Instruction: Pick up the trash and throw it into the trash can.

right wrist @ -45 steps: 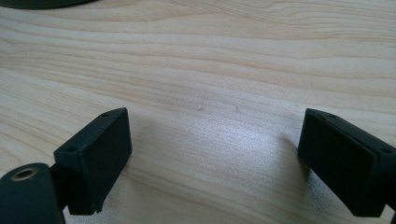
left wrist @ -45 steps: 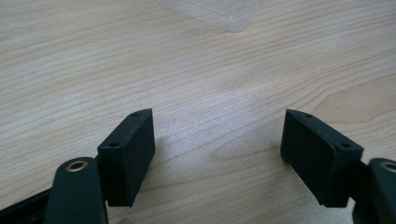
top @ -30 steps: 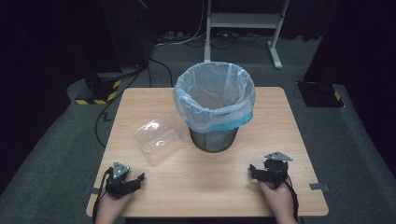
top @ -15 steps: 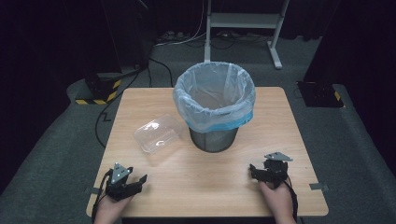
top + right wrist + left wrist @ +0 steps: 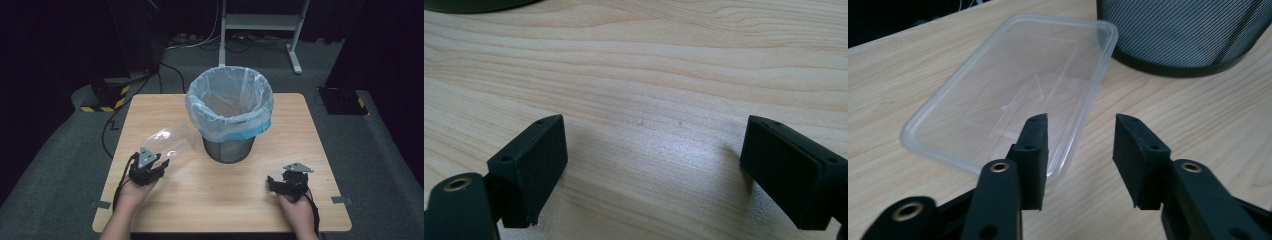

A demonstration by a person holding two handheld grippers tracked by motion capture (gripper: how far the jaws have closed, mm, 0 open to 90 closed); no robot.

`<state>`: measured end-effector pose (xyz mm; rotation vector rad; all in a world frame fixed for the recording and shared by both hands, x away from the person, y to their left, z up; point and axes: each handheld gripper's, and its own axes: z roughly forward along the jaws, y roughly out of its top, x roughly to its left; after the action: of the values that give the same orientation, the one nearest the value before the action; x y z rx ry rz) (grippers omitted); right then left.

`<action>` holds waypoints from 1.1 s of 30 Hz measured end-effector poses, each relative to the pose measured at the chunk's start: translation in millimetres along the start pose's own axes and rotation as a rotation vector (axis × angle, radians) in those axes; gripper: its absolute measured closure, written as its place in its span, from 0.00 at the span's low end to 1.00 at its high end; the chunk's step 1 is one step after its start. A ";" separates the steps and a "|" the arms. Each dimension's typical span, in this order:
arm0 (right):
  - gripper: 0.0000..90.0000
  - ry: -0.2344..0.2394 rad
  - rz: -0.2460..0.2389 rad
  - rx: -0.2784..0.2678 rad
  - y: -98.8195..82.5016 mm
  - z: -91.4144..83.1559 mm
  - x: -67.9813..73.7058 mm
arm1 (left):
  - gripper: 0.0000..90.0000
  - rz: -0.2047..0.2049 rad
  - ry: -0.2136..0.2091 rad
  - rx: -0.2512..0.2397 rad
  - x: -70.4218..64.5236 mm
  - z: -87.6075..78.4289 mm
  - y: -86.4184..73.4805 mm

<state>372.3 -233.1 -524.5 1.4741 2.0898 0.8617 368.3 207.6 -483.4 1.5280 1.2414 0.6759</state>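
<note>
A clear plastic container (image 5: 167, 141) lies flat on the wooden table (image 5: 225, 200), left of the bin. In the left gripper view the container (image 5: 1013, 85) lies just beyond my jaws, its near rim running beside and behind the left fingertip. My left gripper (image 5: 159, 160) (image 5: 1080, 145) has just been closing its jaws; they stand partly apart with bare wood between them. My right gripper (image 5: 281, 181) (image 5: 654, 165) rests near the table's front right, wide open over bare wood.
A metal mesh bin (image 5: 229, 112) with a pale blue plastic liner stands at the table's middle; its dark mesh wall (image 5: 1188, 35) is close on the right of the container. Its base edge (image 5: 469, 4) shows in the right gripper view.
My left hand has moved forward and up from the front left edge to the container's near end. Its jaws stand narrower. The right hand has kept still.
</note>
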 end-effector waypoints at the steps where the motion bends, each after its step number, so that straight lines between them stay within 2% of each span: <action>1: 0.13 0.000 0.000 0.000 0.0 0.0 0.0 | 0.70 0.008 0.011 0.009 -1.0 3.8 -1.4; 2: 0.13 -0.002 -0.012 -0.001 -0.2 0.0 -0.8 | 0.73 0.022 0.018 0.019 -1.1 6.4 -2.7; 4: 0.13 0.000 -0.010 0.002 -0.2 -0.1 -0.6 | 0.75 0.035 0.032 0.001 -2.4 10.5 -3.4; 6: 0.13 -0.002 -0.013 -0.001 -0.2 0.1 -0.8 | 0.80 0.016 0.025 -0.001 -2.7 13.1 -1.4; 8: 0.13 -0.001 -0.011 0.001 -0.2 0.0 -0.7 | 0.86 0.027 0.027 -0.003 -3.6 13.9 -1.7; 9: 0.13 -0.001 -0.010 0.001 -0.2 -0.1 -0.6 | 0.89 0.013 0.021 -0.021 -5.3 14.8 -1.8; 10: 0.13 -0.001 -0.010 0.001 -0.2 -0.1 -0.6 | 0.92 0.027 0.019 -0.013 -5.0 14.4 -1.4; 12: 0.13 -0.001 -0.006 -0.001 -0.1 0.1 -0.4 | 0.93 0.014 0.006 -0.016 -5.9 14.2 -0.9; 14: 0.13 -0.001 -0.006 -0.001 -0.1 0.0 -0.3 | 0.96 0.026 0.006 -0.008 -7.3 14.3 -1.1; 15: 0.13 -0.001 -0.006 -0.001 -0.1 0.0 -0.3 | 0.96 0.008 0.006 -0.006 -9.3 14.4 -1.4; 17: 0.13 -0.003 -0.010 -0.004 -0.1 0.2 -0.6 | 0.96 0.023 0.002 0.007 -10.3 13.5 -1.4; 20: 0.13 -0.003 -0.010 -0.004 -0.1 0.2 -0.6 | 0.96 0.014 -0.013 0.009 -14.2 11.9 -1.1; 21: 0.13 -0.003 -0.010 -0.004 -0.1 0.2 -0.6 | 0.96 -0.008 -0.018 0.001 -16.8 11.6 -0.8; 22: 0.13 -0.003 -0.010 -0.005 -0.1 0.2 -0.6 | 0.96 -0.007 -0.030 0.003 -19.5 9.5 0.0; 23: 0.13 -0.003 -0.010 -0.005 -0.1 0.3 -0.7 | 1.00 -0.015 -0.033 -0.010 -23.0 8.1 1.2; 25: 0.13 -0.003 -0.010 -0.004 -0.1 0.2 -0.6 | 1.00 -0.029 -0.045 -0.015 -30.4 5.1 2.8; 26: 0.13 -0.001 -0.007 -0.003 -0.1 0.1 -0.4 | 1.00 -0.015 -0.063 -0.012 -35.8 2.3 2.9; 28: 0.13 -0.002 -0.007 -0.003 -0.1 0.1 -0.4 | 1.00 -0.011 -0.080 -0.024 -47.9 -1.6 1.6; 31: 0.13 -0.003 -0.010 -0.005 -0.1 0.2 -0.6 | 1.00 -0.003 -0.065 -0.046 -46.0 -3.1 4.2; 33: 0.13 -0.003 -0.010 -0.005 -0.1 0.1 -0.6 | 1.00 -0.014 -0.031 -0.056 -33.5 -3.6 8.7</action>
<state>372.5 -233.6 -524.6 1.4602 2.0899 0.8594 357.8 177.8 -468.6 1.4775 1.1992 0.6704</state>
